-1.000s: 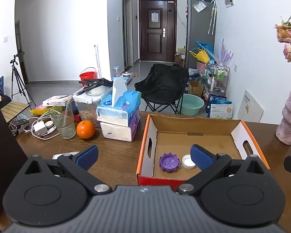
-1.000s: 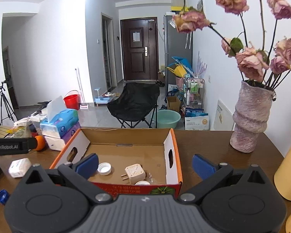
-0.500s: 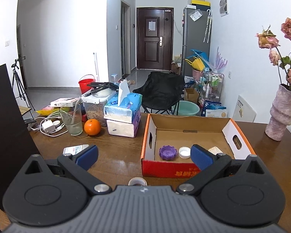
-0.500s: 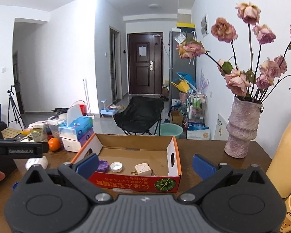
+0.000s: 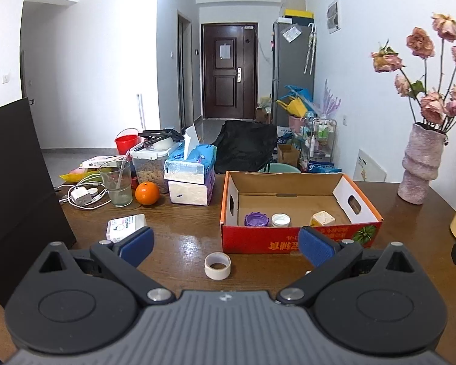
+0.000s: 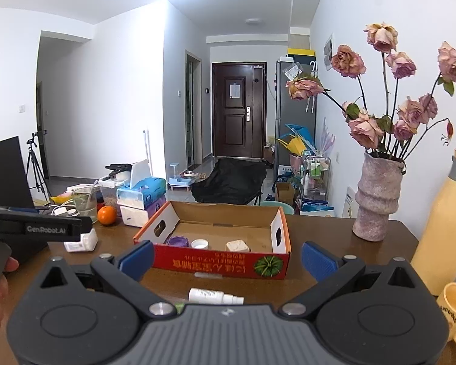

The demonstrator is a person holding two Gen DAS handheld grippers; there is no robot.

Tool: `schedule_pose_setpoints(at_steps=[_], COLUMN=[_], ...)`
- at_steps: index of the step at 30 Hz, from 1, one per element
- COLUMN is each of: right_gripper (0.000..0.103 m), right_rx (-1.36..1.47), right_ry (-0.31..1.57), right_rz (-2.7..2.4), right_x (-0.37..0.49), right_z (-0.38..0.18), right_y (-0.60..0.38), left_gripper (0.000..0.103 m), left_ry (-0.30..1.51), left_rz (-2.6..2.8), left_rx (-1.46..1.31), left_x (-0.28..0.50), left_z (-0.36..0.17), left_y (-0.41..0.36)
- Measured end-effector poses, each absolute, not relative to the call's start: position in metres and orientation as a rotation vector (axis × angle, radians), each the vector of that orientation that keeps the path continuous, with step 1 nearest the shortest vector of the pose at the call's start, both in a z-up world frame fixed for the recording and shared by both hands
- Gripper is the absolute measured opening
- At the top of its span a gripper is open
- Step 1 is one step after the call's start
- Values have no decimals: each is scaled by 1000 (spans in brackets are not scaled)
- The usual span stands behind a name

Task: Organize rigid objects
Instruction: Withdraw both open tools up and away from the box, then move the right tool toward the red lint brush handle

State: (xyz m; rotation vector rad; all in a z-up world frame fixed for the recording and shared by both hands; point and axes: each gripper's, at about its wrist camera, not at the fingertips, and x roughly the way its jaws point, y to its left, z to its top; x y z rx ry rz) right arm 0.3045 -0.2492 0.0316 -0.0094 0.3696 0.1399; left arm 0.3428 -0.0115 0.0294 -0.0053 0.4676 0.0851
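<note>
- Left gripper (image 5: pixel 225 245): jaws spread wide, nothing between the pads. It is held low over the wooden table (image 5: pixel 179 228), facing the cardboard box (image 5: pixel 301 243), a stance that suits an approach to a loose item.
- Tape roll (image 5: pixel 217 265): stands on the table directly between the left jaws, just ahead of the pad tips and short of the box's front wall. Judgement: this is the next pick, since it lies centred in the gap and outside the box.
- White packet (image 5: pixel 125 226): lies flat on the table just beyond the left jaw's left pad, not yet sorted.
- Box contents, beyond the left jaws: purple cap (image 5: pixel 256 220), white cap (image 5: pixel 281 220) and cream plug adapter (image 5: pixel 322 219), side by side along the front wall. Judgement: the box serves as the collection point for rigid items.
- Right gripper (image 6: pixel 226 257): jaws likewise spread wide and empty, aimed at the box's front wall.
- White spray bottle (image 6: pixel 215 297): lies on its side on the table between the right jaws, close to the gripper body, behind the pad tips. Judgement: the right gripper must draw back or tilt down to reach it.
- Vase (image 6: pixel 377 197), yellow flask (image 6: pixel 440 222) and mug (image 6: pixel 454 311): stand outside the right jaw on its right; a wide swing risks contact with them.
- Orange (image 5: pixel 147 193), glass (image 5: pixel 117 184) and tissue packs (image 5: pixel 190 179): far beyond the left pad, well apart from the jaws.
</note>
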Motion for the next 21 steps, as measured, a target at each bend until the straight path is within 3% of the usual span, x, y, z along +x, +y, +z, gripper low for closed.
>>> schedule_pose_setpoints(at_steps=[21], right_gripper=[103], right_rx=[44], right_ry=[451], right_rz=[124], right_x=[241], right_z=[-48], right_y=[-259], left_gripper=[103], left_ry=[474], left_rz=[39], left_rx=[-9], left_x=[262], left_z=[-44], left_y=[-1])
